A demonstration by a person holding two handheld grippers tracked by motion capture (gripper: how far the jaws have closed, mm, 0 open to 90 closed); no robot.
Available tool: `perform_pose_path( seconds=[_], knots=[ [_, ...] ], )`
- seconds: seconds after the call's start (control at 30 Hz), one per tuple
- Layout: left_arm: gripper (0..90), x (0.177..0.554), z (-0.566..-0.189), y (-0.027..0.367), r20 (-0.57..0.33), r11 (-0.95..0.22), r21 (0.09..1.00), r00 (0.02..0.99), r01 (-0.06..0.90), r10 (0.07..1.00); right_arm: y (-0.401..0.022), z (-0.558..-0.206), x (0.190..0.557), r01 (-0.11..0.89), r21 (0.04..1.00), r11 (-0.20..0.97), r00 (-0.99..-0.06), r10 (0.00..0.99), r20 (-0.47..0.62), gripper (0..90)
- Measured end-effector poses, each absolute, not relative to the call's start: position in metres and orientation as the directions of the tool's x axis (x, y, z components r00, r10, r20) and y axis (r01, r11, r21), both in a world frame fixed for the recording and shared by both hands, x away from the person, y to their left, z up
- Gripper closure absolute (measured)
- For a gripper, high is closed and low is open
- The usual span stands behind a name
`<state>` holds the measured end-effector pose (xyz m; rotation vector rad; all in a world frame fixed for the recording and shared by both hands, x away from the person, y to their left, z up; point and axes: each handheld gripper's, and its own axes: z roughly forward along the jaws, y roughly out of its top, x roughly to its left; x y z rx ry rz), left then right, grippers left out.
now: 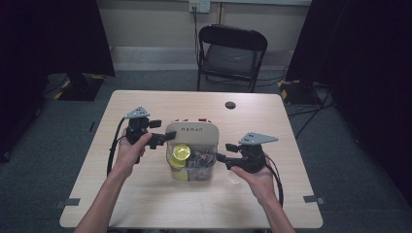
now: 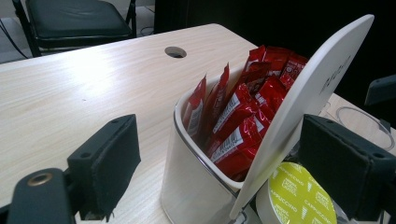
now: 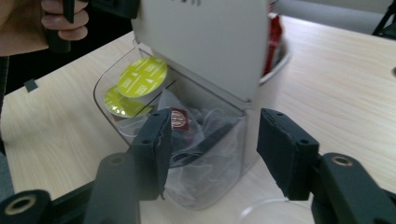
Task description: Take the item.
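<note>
Left claw (image 1: 163,138) holds the lid (image 1: 192,131) of the organizer box (image 1: 192,165) tipped up: jaws gape wide, one pad against the lid's face, nothing pinched — propping it, not gripping it. Just behind the lid from that claw, the white bin (image 2: 187,186) of red sachets (image 2: 238,126); just below its right pad, a green capsule (image 2: 299,198). Right claw (image 1: 221,158) sits just beside the box's clear front compartment (image 3: 205,163), jaws half open and empty, pads not touching the wall. Straight ahead of it, in that compartment: two green capsules (image 3: 140,79) at the far side, crumpled clear wrappers and a dark-red labelled pack (image 3: 179,119) nearer. A clear ring (image 3: 261,210), maybe a cup rim, lies on the bench (image 1: 145,194) under that claw; can't tell what it is. Step, as I read it: lid held open, right claw lining up for a pick from the clear compartment, or just clear of it. Next move needs the right claw to go in over the compartment rim, not through the wall, under the tilted lid, and narrow onto one item. Left must keep the lid steady; it's only leaning, could drop.
</note>
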<state>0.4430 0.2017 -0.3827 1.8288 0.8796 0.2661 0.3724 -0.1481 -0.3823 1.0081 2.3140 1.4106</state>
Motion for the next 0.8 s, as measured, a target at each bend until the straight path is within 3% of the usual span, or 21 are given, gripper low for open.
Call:
perform_pose_path(
  seconds=[0.43,0.8],
  knots=[
    [12.9,0.442,-0.383,0.201,-0.198,-0.204,0.873,0.706,0.442,0.68,-0.101,-0.392,0.389,0.436,0.825,0.36,-0.799,0.576,0.171,60.7],
    [14.2,0.441,-0.383,0.199,-0.192,-0.21,0.874,0.709,0.437,0.679,-0.092,-0.402,0.395,0.467,0.783,0.411,-0.793,0.587,0.165,66.9]
  ],
)
